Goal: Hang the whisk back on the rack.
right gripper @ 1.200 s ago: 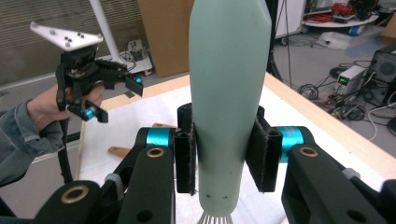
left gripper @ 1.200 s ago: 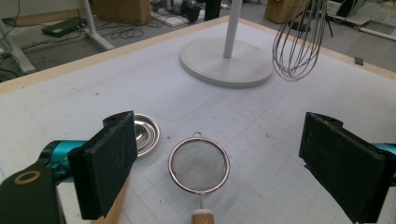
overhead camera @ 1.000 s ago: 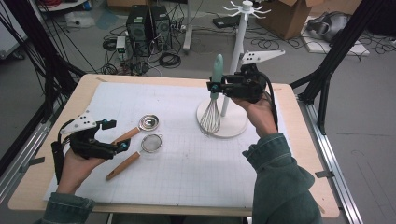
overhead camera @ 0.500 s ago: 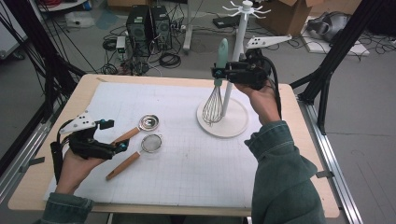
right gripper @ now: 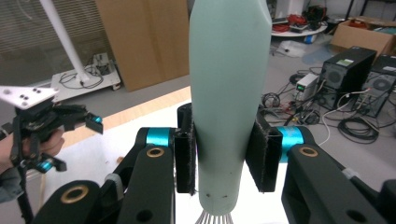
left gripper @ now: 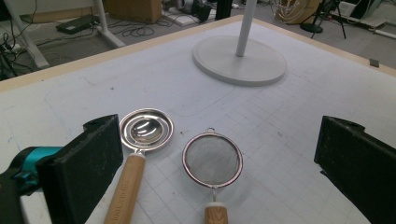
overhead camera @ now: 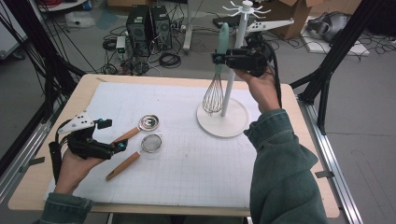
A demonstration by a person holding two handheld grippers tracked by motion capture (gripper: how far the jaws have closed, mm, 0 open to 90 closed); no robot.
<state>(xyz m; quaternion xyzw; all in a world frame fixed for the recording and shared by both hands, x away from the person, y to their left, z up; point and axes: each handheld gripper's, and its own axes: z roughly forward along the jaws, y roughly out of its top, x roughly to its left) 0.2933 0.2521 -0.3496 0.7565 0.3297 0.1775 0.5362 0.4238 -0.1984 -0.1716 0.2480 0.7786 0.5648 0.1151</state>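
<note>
Upper right of the high view, the white stand (overhead camera: 223, 122) rises beside the whisk (overhead camera: 217, 70). The right gripper (overhead camera: 219, 58) clamps its smooth, pale green handle; light, springy wires, so the handle suits gripping. Lower left, the left gripper (overhead camera: 111, 135) gapes wide, empty.

The light is even and rather bright in all three pictures, coming from above, so the shadows are soft. In the high view, the white stand (overhead camera: 223, 122) beside the right hand-held gripper (overhead camera: 219, 58) gives a faint shadow on the bench (overhead camera: 187, 186), and this picture is a little soft and grainy. In the left gripper view, the metal spoon bowl (left gripper: 146, 129) just ahead of the left hand-held gripper (left gripper: 219, 163) has small glare, and the near jaws are slightly unsharp. In the right gripper view, the bench below is overexposed to white, the whisk handle (right gripper: 229, 93) is evenly lit, and the background is mildly blurred.
</note>
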